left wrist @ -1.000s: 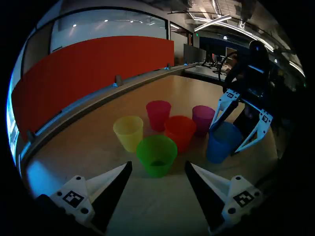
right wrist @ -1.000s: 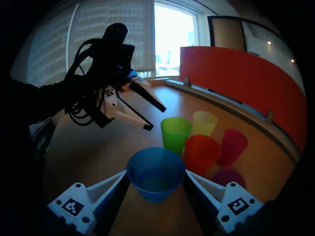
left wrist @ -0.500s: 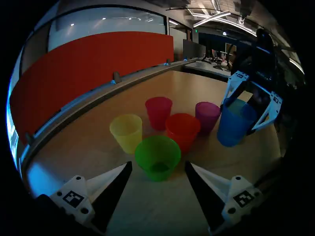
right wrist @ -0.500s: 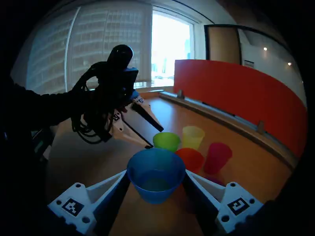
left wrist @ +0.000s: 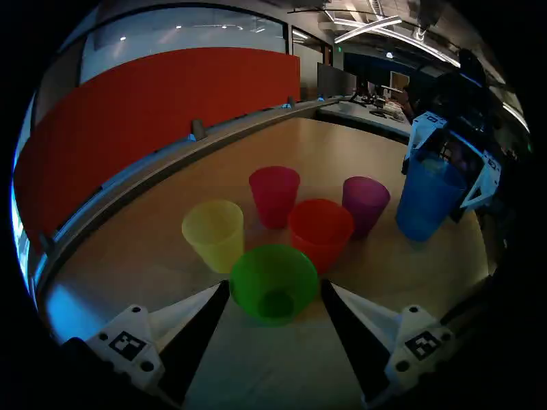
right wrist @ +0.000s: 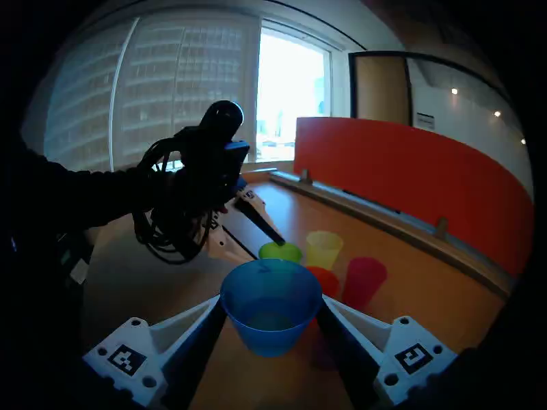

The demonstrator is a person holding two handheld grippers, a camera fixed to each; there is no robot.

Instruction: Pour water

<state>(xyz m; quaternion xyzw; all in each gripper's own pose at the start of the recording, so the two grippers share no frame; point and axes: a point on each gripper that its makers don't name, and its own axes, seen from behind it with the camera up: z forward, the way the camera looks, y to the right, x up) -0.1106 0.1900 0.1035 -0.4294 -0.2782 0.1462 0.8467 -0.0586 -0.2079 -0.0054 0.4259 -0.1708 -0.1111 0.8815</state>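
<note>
Your right gripper (right wrist: 271, 301) clamps the blue cup (right wrist: 271, 324), part-filled with water, raised near the cup cluster, while your left gripper (left wrist: 273, 283) gapes wide astride the green cup (left wrist: 273, 290); tilting fast or off-centre could splash the table (left wrist: 403, 266).

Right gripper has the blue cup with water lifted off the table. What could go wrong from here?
1. The blue cup is tapered and gripped by its sides in the right gripper; tilting to pour may let it slip.
2. The green cup, orange cup and yellow cup stand close together, so a stream may miss its target.
3. The open left gripper flanks the green cup and could knock it.
</note>
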